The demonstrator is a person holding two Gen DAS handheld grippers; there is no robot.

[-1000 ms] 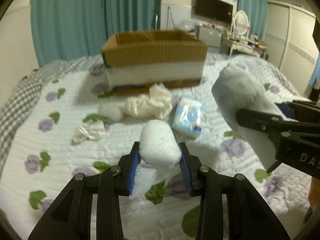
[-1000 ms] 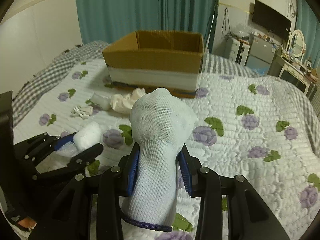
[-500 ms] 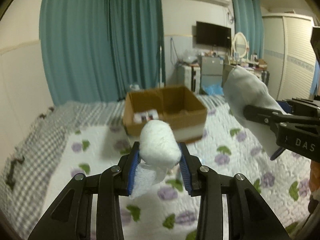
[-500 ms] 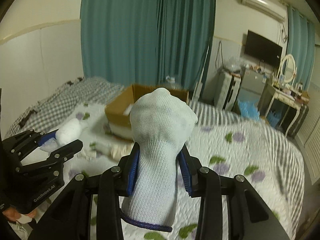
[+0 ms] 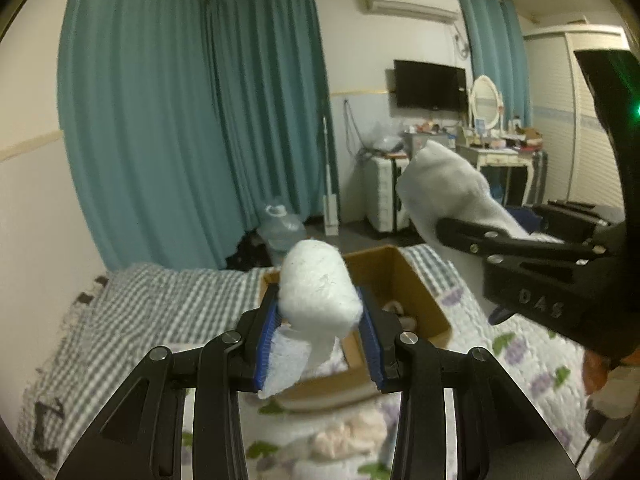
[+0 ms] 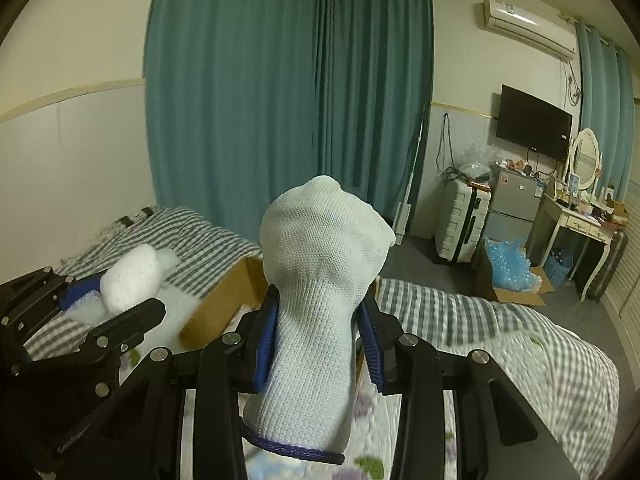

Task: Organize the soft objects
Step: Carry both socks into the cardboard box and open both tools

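Note:
My left gripper [image 5: 318,338] is shut on a fluffy white cotton wad [image 5: 316,288] with a clear plastic wrap hanging under it. It is held in the air above the bed, with the open cardboard box [image 5: 404,276] just beyond and below it. My right gripper [image 6: 318,344] is shut on a stuffed white knit sock [image 6: 320,264] with a dark blue cuff, standing upright. The sock [image 5: 444,188] and the right gripper [image 5: 520,248] also show at the right of the left wrist view. The cotton wad [image 6: 128,280] in the left gripper [image 6: 96,304] shows at the left of the right wrist view, beside the box [image 6: 228,300].
The box rests on a quilted bed cover with purple flowers [image 5: 532,364] and a grey checked blanket [image 5: 160,296]. Pale cloth pieces [image 5: 348,436] lie on the bed in front of the box. Teal curtains [image 6: 280,100], a suitcase [image 6: 460,220] and a dressing table [image 6: 580,220] stand beyond the bed.
Both grippers have risen and moved toward the box, each keeping its load. The loose items on the bed have dropped to the bottom of the left view, and the box's inside now shows.

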